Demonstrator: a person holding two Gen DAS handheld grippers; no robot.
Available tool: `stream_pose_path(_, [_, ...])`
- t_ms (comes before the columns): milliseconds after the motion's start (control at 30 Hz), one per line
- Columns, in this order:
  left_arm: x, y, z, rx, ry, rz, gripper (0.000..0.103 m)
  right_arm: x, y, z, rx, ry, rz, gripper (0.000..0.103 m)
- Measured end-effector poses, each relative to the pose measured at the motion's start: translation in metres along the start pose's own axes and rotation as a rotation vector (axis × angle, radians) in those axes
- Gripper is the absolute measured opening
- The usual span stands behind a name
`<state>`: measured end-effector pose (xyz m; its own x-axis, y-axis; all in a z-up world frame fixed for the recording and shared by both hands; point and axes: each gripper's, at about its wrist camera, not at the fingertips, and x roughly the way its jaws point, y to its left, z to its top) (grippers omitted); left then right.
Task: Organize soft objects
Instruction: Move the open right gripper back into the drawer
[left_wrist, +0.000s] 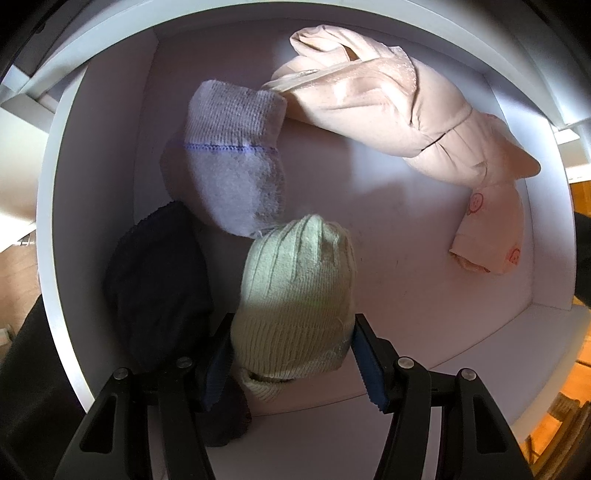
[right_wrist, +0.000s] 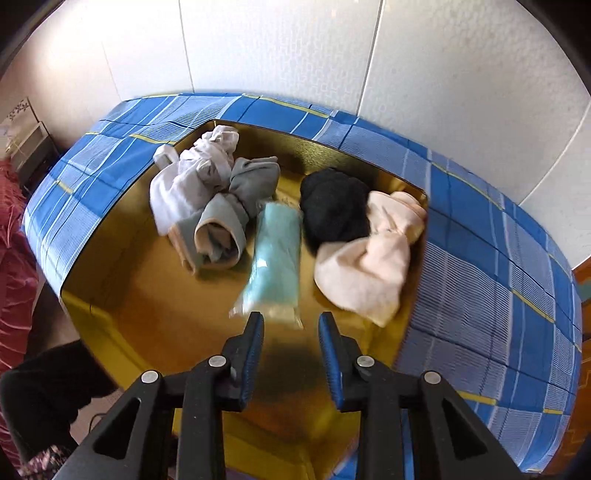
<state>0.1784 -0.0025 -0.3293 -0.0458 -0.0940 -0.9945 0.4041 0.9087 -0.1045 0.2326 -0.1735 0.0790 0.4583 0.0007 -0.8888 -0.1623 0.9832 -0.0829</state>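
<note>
Left wrist, fingers holding cream beanie, right fingers narrow, seemingly empty.

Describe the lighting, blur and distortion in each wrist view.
Left wrist view: fisheye bends the white drawer walls; a bright patch falls on the green knit hat, the dark cloth sits in shadow. Right wrist view: motion blur smears the teal packet; the gold tray shines; dark corners.

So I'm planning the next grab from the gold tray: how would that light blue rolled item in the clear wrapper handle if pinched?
The light blue roll looks soft, so it would probably squash. Its clear wrapper seems glossy, so it may slip between pads. Being cylindrical on the smooth gold tray, it could roll if nudged sideways.
</note>
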Motion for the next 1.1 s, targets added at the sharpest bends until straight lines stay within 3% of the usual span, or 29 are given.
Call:
stream_pose_path(267, [0.000, -0.015, -0.003, 0.017, -0.011, 0.026, 0.061, -0.034, -0.007, -0.050, -0.005, -0.053, 0.007, 0.030])
stream_pose_path(667, [-0.005, -0.029, -0.009, 0.039, -0.032, 0.062, 0.061, -0.050, -0.001, -0.148, -0.015, -0.036, 0.037, 0.030])
stream_pose_path(833, [-0.007, -0.033, -0.012, 0.051, -0.042, 0.078, 0.061, -0.035, 0.008, -0.189, 0.008, 0.011, 0.050, 0.030])
stream_pose_path(1100, [-0.017, -0.039, -0.016, 0.073, -0.051, 0.104, 0.061, 0.030, 0.025, -0.236, 0.102, 0.166, 0.122, 0.030])
